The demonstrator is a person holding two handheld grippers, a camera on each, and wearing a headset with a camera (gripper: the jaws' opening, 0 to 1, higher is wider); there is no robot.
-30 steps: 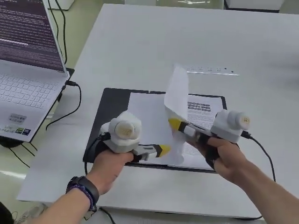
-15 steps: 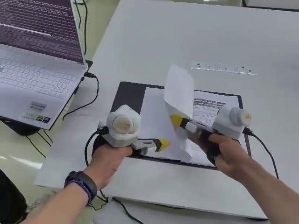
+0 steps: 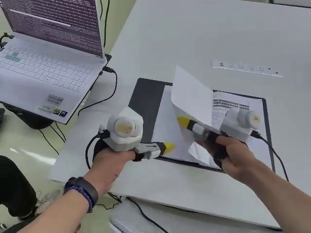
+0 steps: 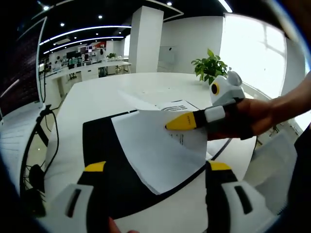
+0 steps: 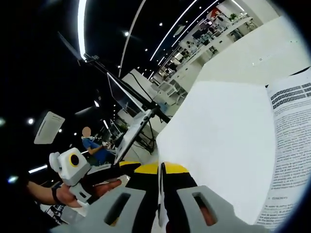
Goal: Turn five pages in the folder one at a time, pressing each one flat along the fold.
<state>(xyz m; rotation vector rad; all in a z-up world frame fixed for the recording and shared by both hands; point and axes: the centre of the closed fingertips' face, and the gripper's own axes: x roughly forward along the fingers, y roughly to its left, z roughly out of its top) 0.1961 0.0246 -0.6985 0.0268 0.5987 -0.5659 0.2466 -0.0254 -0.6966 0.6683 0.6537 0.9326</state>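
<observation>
The white paper sheet (image 3: 192, 97) pinched in my right gripper (image 3: 183, 122) has swung further left over the black folder (image 3: 143, 102), showing me more of its blank face.

Pinches a white page (image 3: 192, 97) in the right claw (image 3: 183, 122), lifted and curling above the black folder (image 3: 143, 99) on the white surface (image 3: 170, 34). Holds the left claw (image 3: 167, 146) at the folder's near edge. Open laptop (image 3: 48, 63) far left.

Printed txt on page (image 3: 232, 105), laptop screen (image 3: 53, 19) lines, palm-rest stickers (image 3: 54, 105), all too small to read
</observation>
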